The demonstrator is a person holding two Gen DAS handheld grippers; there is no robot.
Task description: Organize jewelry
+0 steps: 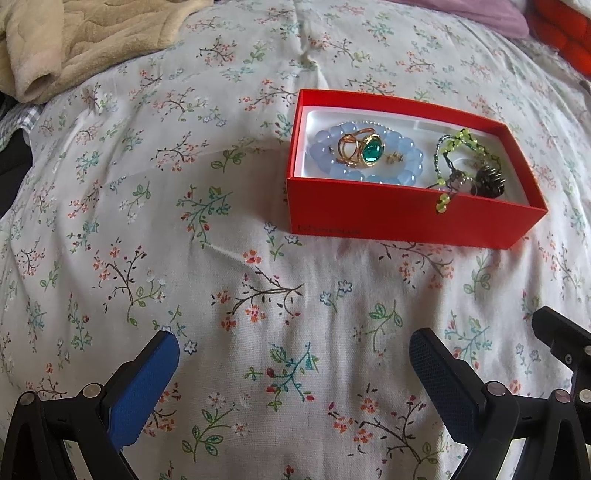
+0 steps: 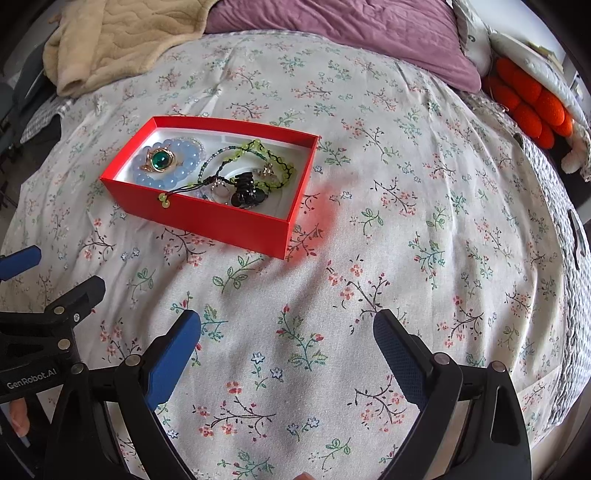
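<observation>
A red box (image 1: 402,218) with a white lining sits on the floral bedsheet; it also shows in the right wrist view (image 2: 221,223). Inside lie a pale blue bead bracelet (image 1: 402,146), a gold ring with a green stone (image 1: 371,152), a green beaded cord (image 1: 458,138) with one end hanging over the front wall, and a dark clip (image 1: 489,181). The same ring (image 2: 159,159) and clip (image 2: 245,192) show in the right wrist view. My left gripper (image 1: 295,350) is open and empty, in front of the box. My right gripper (image 2: 288,328) is open and empty, in front of the box, to its right.
A beige quilted blanket (image 1: 85,40) lies at the back left. A purple pillow (image 2: 351,29) lies at the back. Orange cushions (image 2: 528,99) sit at the far right. The bed's right edge (image 2: 565,332) drops off nearby.
</observation>
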